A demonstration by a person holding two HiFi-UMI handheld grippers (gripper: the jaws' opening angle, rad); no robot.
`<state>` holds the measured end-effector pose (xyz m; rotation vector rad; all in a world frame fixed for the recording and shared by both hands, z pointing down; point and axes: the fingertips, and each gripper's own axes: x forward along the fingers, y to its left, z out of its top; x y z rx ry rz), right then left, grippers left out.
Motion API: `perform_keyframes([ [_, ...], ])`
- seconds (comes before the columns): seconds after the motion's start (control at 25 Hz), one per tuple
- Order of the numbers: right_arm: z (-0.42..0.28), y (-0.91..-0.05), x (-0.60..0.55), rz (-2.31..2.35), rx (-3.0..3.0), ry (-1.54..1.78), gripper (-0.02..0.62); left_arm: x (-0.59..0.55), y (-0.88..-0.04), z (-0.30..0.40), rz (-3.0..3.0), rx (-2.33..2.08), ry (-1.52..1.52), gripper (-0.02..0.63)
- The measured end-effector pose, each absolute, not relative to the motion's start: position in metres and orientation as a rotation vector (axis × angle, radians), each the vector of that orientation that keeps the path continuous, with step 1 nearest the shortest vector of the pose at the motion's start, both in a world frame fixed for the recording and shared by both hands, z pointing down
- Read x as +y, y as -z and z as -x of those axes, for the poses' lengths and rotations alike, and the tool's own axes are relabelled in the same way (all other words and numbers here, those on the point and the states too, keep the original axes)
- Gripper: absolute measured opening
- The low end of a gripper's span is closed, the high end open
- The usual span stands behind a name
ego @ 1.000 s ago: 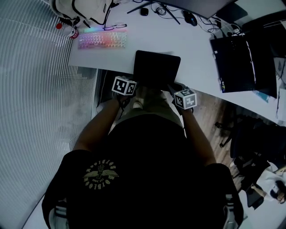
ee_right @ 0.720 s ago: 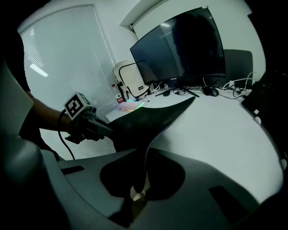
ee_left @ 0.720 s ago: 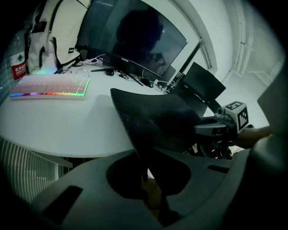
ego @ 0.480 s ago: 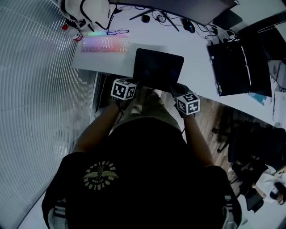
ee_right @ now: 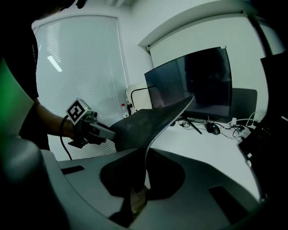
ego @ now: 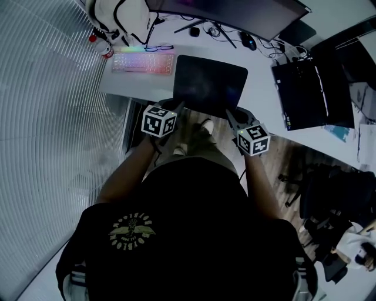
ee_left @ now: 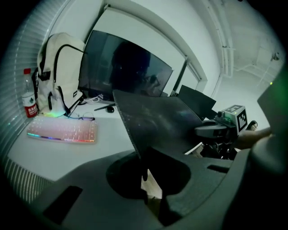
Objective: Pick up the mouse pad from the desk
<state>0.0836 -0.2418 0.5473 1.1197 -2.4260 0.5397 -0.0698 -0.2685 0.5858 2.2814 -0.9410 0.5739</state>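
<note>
The black mouse pad (ego: 210,82) hangs above the white desk (ego: 135,85), held by its two near corners. My left gripper (ego: 176,107) is shut on the near left corner, and my right gripper (ego: 231,116) is shut on the near right corner. In the left gripper view the mouse pad (ee_left: 157,121) rises out of my left gripper (ee_left: 143,173) and tilts up to the right. The right gripper view shows the mouse pad (ee_right: 144,123) curving up out of my right gripper (ee_right: 144,177). The pad's far edge points toward the monitor.
On the desk a lit keyboard (ego: 144,62) lies left of the pad, with glasses (ego: 155,47) and a red-labelled bottle (ego: 100,44) behind it. A white backpack (ego: 120,14), a dark monitor (ego: 235,9), a mouse (ego: 249,41) and cables stand at the back. A black laptop (ego: 308,88) lies right.
Both grippers have risen together with the mouse pad in them. The pad has come up off the desk and looks larger and closer to the head camera.
</note>
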Motion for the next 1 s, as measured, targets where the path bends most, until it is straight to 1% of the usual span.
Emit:
perform_keyframes([
  [0.64,-0.082,-0.443,-0.251,-1.169,-2.583,-0.318,0.015,-0.280,-0.471,0.077,-2.454,-1.070,-0.360,0.021],
  [1.0,-0.076,-0.399,-0.254,-1.178,-2.646,-0.220,0.015,-0.286,-0.427,0.085,-2.524,-1.110,-0.297,0.021],
])
